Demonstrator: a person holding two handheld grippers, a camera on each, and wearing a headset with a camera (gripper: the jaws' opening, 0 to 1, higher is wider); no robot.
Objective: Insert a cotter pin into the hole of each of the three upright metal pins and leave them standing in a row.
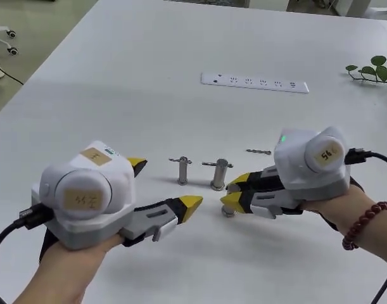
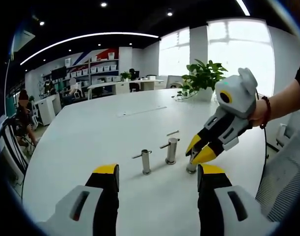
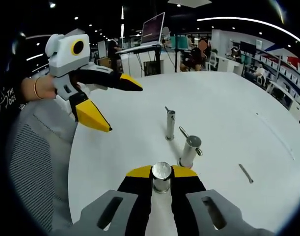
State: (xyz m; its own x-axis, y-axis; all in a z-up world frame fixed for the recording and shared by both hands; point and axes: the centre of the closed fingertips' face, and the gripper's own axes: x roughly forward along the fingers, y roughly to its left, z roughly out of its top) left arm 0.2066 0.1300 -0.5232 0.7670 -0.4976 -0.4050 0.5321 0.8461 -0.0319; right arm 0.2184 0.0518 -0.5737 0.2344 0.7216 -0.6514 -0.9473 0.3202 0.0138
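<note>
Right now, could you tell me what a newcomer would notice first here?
The right tool grips a bare metal pin upright on the white table, beside the middle pin and the left pin, each crossed by a cotter pin. The left tool hangs open nearby, and a loose cotter pin lies beyond the right tool.

The head view looks down from close above the surface (image 1: pixel 180 50). Both gripper views sit low, facing each other across the upright pins (image 1: pixel 219 174), which all three share.
</note>
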